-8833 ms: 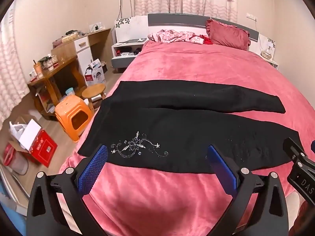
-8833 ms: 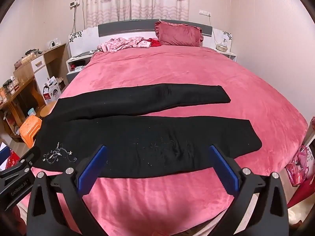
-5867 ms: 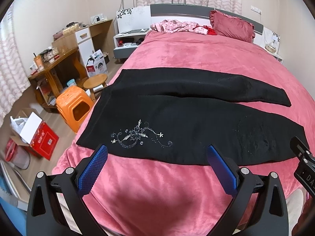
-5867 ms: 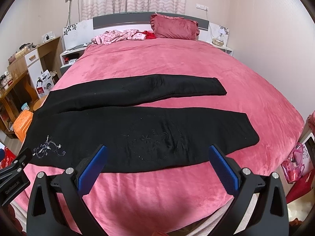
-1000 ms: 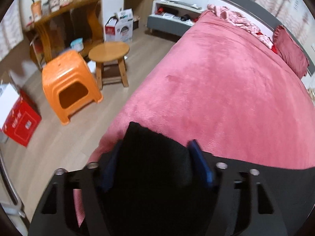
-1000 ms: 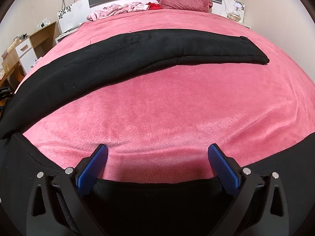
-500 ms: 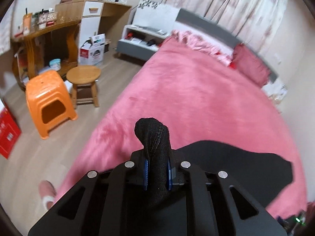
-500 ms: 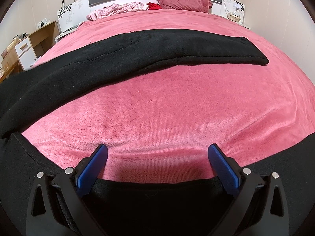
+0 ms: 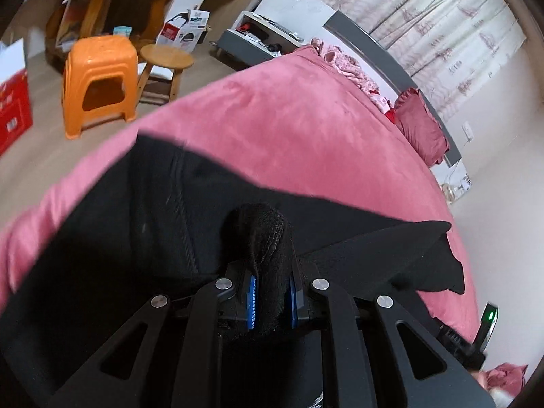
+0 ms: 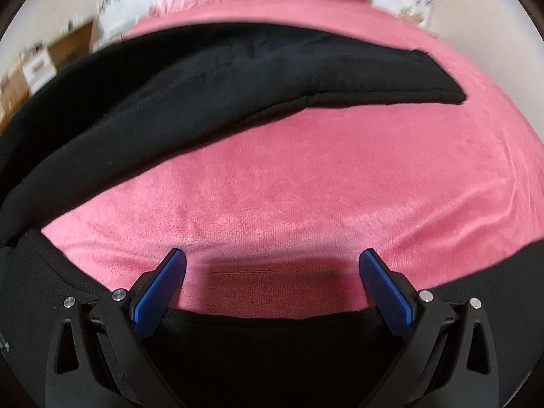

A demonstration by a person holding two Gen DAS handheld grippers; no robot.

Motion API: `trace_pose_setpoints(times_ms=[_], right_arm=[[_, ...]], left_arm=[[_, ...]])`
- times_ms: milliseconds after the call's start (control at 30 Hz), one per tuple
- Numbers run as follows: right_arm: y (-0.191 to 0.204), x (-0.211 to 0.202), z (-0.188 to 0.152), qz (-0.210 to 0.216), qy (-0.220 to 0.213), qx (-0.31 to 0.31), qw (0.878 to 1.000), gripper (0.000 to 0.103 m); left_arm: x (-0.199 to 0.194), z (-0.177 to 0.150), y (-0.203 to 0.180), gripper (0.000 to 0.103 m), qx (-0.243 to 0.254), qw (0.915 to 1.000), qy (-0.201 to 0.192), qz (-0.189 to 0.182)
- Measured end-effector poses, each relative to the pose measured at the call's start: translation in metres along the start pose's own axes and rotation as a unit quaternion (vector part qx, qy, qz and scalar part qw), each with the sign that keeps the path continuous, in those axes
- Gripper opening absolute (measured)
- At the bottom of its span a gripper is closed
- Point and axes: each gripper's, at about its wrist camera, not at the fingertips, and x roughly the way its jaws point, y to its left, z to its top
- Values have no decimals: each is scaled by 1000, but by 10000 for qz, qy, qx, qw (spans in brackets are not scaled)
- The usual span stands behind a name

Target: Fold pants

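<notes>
The black pants lie on the pink bed. My left gripper is shut on a bunched fold of the black fabric, which sticks up between its blue pads. In the right wrist view the far leg of the pants stretches across the bed, and the near leg's edge lies under my right gripper. That gripper stands open over pink bedding, its blue pads wide apart with nothing pressed between them.
An orange plastic stool and a round wooden stool stand on the floor left of the bed. A desk, boxes and a red box sit further left. A pink pillow and crumpled clothes lie by the headboard.
My left gripper closed on the pants fabric and carried it sideways along the bed, turning as it went. My right gripper stayed open and barely shifted, tipping slightly.
</notes>
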Motion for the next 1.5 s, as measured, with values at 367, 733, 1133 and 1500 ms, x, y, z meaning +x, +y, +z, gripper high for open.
trace_pose_setpoints(times_ms=[367,733,1133,1500], right_arm=[[47,-60,138,883,-123,684,9937,97],[72,21,193,145,881,1928,9772,78],[12,-41,154,1406,596,1605,9751,9],[-23,-157,50,2291,-277,1331,9639,9]], left_arm=[[-6,-9,1,13,376,9990,-257,11],[-9,-12,5,14,450,9987,-223,-48],[-43,33,6,14,-307,9967,-557,-507],[-97,67,16,14,-1121,9815,-719,-1375]])
